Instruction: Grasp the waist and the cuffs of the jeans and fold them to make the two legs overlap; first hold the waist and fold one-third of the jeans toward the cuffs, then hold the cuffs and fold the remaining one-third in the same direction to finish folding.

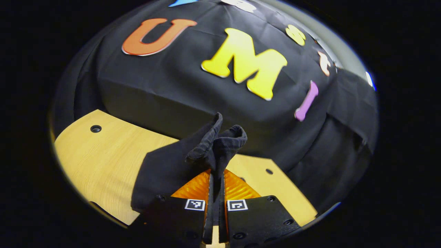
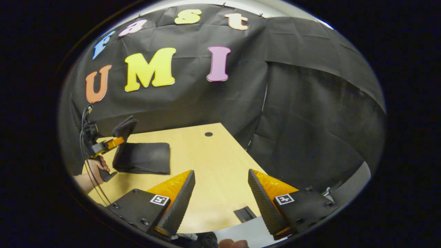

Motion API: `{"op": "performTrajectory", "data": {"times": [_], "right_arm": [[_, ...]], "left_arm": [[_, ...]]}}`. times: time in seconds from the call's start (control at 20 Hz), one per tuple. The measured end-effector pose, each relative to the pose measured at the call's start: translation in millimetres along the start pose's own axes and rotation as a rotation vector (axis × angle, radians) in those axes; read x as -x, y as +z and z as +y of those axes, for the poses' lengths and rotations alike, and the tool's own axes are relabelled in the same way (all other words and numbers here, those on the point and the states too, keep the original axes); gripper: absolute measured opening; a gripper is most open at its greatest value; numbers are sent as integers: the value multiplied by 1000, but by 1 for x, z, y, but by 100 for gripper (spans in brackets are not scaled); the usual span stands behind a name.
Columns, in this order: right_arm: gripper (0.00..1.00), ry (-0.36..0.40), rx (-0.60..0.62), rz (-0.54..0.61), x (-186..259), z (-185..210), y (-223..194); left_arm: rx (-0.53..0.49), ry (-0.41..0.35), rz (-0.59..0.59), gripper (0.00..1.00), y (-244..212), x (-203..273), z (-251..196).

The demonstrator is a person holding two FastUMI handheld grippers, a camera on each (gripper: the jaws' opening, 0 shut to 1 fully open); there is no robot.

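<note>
Jeans (image 2: 143, 157): dark, soft cloth, lying as a compact rectangular bundle on the pale wood-grain table (image 2: 213, 162), suggesting the folding is nearing its end. Left gripper (image 1: 216, 179) is pinching a bunched, crumpled edge of the cloth between closed fingers, lifting it above the bundle. Right gripper (image 2: 220, 193) is hanging open and empty, well apart, ridged pads (image 2: 181, 203) facing inward

Pale wooden table (image 2: 213, 162), black cloth wall (image 2: 303, 113)
</note>
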State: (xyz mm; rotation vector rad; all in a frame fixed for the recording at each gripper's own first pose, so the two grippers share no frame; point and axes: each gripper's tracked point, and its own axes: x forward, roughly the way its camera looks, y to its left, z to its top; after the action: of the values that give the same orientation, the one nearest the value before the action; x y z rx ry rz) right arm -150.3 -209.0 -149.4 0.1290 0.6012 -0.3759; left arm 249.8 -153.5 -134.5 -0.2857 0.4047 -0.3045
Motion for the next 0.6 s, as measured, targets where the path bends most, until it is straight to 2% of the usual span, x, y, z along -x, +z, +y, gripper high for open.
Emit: {"op": "performTrajectory", "data": {"times": [0.15, 0.4, 0.55, 0.6], "right_arm": [[95, -28, -4, 28, -4, -12, -9], [95, -37, -3, 63, -15, -18, -19], [95, -30, 4, 77, -24, -16, -21], [92, -25, 5, 79, -27, -15, -20]], "left_arm": [[-125, 30, 35, 10, -38, -20, 3], [-230, 93, 133, 11, -89, -32, 5], [-338, 116, 126, 12, -96, -38, 8], [-369, 111, 136, 12, -100, -39, 4]]}}
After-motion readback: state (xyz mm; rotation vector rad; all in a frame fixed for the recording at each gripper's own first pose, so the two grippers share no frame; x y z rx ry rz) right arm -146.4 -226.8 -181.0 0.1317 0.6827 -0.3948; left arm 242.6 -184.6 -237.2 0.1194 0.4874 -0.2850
